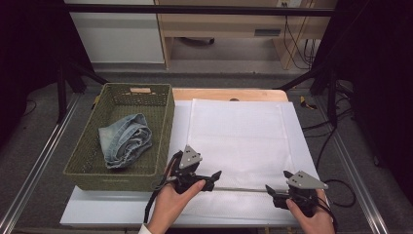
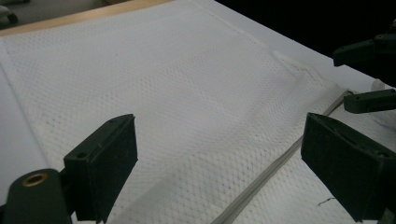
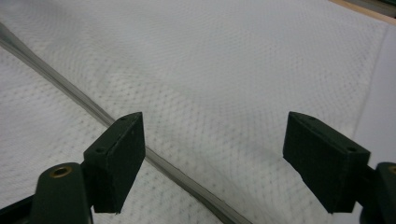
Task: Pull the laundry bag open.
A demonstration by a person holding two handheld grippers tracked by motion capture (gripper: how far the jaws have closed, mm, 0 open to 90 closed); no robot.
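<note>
The high view looks forward and down from above the table's near side. Each gripper view sits close behind its own fingers, looking low across the white mesh cloth (image 1: 238,136) and its zip (image 3: 154,161) between them, which all three views share.

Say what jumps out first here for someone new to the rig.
A white mesh cloth lies flat on the white table, with a zipper line near the person's edge. The left gripper and right gripper hover open over that line, facing each other. At the left, a green woven basket holds folded jeans.
</note>
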